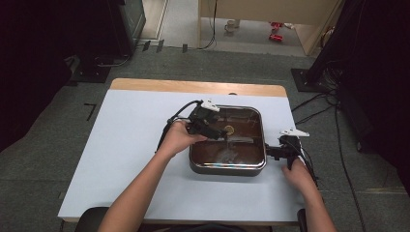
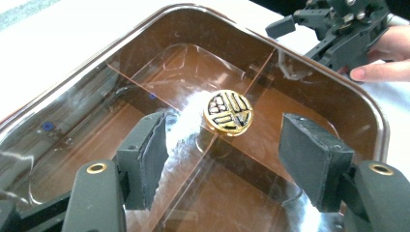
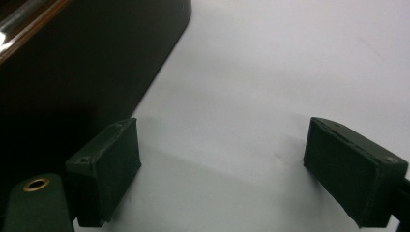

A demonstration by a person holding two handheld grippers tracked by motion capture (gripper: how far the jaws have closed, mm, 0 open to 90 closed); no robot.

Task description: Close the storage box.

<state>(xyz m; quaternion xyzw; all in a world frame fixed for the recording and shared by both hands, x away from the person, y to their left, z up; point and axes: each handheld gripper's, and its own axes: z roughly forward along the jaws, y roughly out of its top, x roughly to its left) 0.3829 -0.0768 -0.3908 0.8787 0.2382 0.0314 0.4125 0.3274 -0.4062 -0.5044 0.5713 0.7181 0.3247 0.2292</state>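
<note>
My left tongs point(image 2: 225, 159) hover over the glass lid point(image 2: 145, 87) of the square pan point(image 1: 227, 166), jaws parted and empty, astride the gold knob point(image 2: 228, 111) at the lid's centre without touching it. My right tongs point(image 3: 222, 169) rest wide open and empty over the bare worktop point(image 3: 270, 72), just beside the pan's right wall.

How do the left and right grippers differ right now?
The left gripper hangs over the lidded pan, above its gold knob; the right gripper sits beside the pan over the table. The left points into the pan, the right at its side. Both have open, empty jaws.
</note>
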